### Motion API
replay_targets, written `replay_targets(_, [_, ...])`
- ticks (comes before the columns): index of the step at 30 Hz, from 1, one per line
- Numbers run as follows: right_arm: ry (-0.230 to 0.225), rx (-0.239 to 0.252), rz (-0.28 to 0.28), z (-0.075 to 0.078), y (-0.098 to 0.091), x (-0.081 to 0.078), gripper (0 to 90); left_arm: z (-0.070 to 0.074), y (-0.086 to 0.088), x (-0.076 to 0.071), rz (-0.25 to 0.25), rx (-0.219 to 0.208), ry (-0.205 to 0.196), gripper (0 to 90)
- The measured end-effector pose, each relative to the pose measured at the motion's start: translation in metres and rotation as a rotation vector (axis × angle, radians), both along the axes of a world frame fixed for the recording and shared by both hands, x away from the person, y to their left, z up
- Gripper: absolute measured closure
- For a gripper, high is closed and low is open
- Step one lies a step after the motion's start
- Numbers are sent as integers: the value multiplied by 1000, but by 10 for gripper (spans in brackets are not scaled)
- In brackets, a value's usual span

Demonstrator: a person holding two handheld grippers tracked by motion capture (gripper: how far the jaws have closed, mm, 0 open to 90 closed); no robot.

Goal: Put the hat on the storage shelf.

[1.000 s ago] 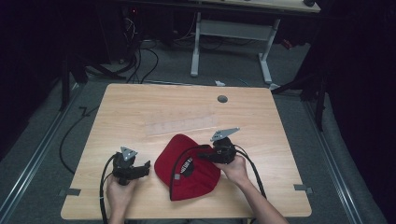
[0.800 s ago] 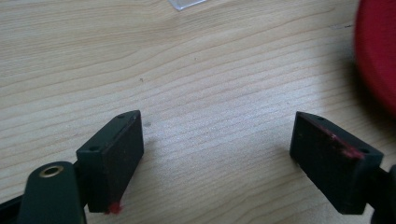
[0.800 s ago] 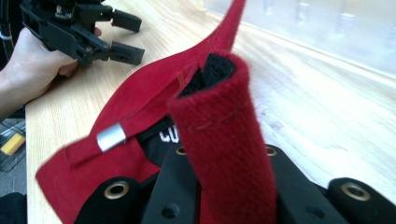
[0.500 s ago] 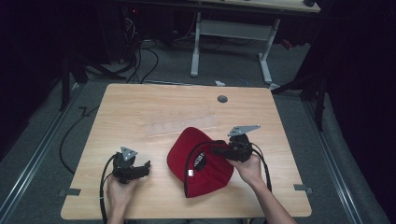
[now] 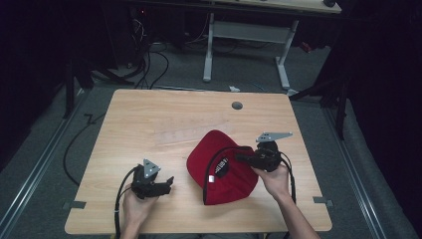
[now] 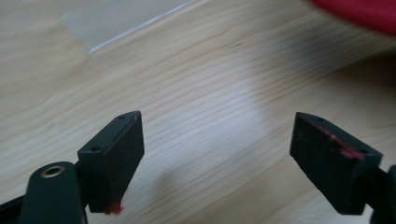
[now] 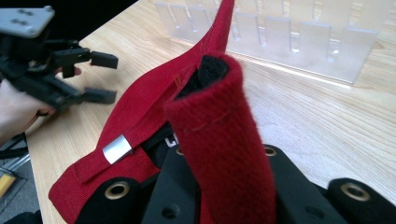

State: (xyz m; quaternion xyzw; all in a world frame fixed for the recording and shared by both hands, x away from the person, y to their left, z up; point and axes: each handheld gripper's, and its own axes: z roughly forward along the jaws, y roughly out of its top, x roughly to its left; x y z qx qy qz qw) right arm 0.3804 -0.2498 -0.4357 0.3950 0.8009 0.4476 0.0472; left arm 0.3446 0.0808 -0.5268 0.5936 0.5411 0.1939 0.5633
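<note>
While right fingers [image 7: 224, 154] pinch cap [image 5: 224, 169], left fingers [image 6: 116, 154] spread, empty

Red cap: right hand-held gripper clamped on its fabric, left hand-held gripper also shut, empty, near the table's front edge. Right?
Not quite. The left hand-held gripper is open: the left gripper view shows its jaws wide apart over bare table. The rest holds: the right hand-held gripper is clamped on the red cap.

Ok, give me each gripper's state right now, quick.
Left gripper: open, nothing between its jaws, over the table.
Right gripper: shut on the red cap's strap.
</note>
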Motion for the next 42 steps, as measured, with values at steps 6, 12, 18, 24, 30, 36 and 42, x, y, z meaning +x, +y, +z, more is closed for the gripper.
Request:
replay_targets(6, [9, 19, -26, 2, -7, 0, 859, 9, -35, -18, -139, 15, -46, 157])
replay_targets(12, [23, 42, -33, 5, -9, 0, 858, 12, -60, -24, -192, 9, -85, 147])
replay_targets(18, [11, 45, -40, 15, -7, -2, 859, 6, -73, -21, -202, 49, -84, 144])
replay_targets(24, [17, 59, -34, 18, -4, -2, 858, 6, -78, -22, -208, 53, -86, 144])
replay_targets(30, [28, 25, -36, 13, -1, -1, 857, 13, -78, -25, -235, 3, -85, 141])
replay_targets(36, [50, 12, -45, 7, -3, -1, 856, 17, -79, -26, -227, 7, -100, 126])
replay_targets(42, [65, -16, -44, 3, -6, -3, 855, 22, -77, -27, -211, 11, -114, 143])
